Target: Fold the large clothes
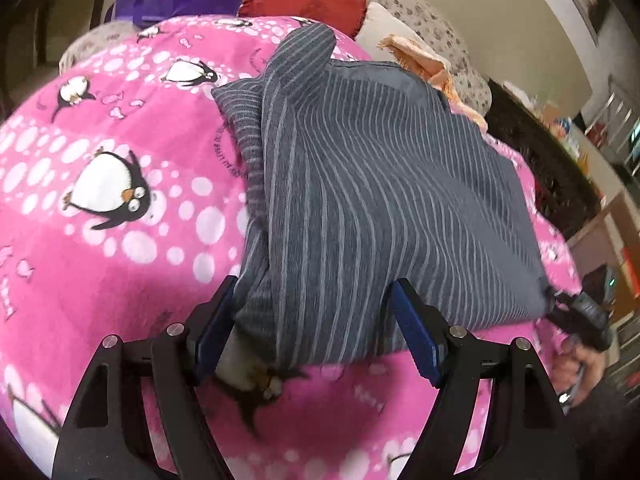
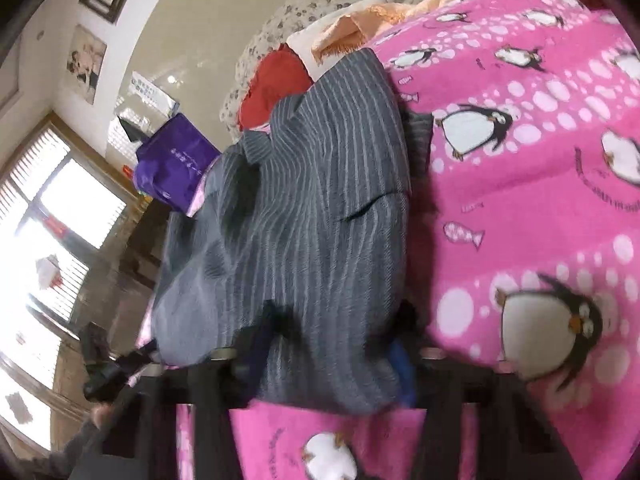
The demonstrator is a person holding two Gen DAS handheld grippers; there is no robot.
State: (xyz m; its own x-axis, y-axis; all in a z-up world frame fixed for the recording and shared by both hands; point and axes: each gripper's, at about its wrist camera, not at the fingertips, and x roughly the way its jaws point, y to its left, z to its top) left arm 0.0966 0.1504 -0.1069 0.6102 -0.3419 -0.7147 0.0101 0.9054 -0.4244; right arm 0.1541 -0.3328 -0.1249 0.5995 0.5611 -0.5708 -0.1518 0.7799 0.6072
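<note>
Left gripper (image 1: 314, 334): jaws stand apart, the garment's near fold between them, pads not pressing on it.
Garment (image 1: 360, 184): grey striped cloth, folded over, lying on the pink blanket (image 1: 120, 128).
Right gripper (image 2: 332, 360): blurred; fingers look nearly closed, cloth bunched between them, so gripping the garment (image 2: 304, 200).
Left view only: right gripper at the garment's far corner, a hand (image 1: 580, 364) behind it.
Right view only: window (image 2: 60, 208) and wall pictures (image 2: 86, 62).
Around: purple bag (image 2: 176, 160), red cushion (image 1: 304, 0), orange cloth (image 1: 424, 60) past the garment.
</note>
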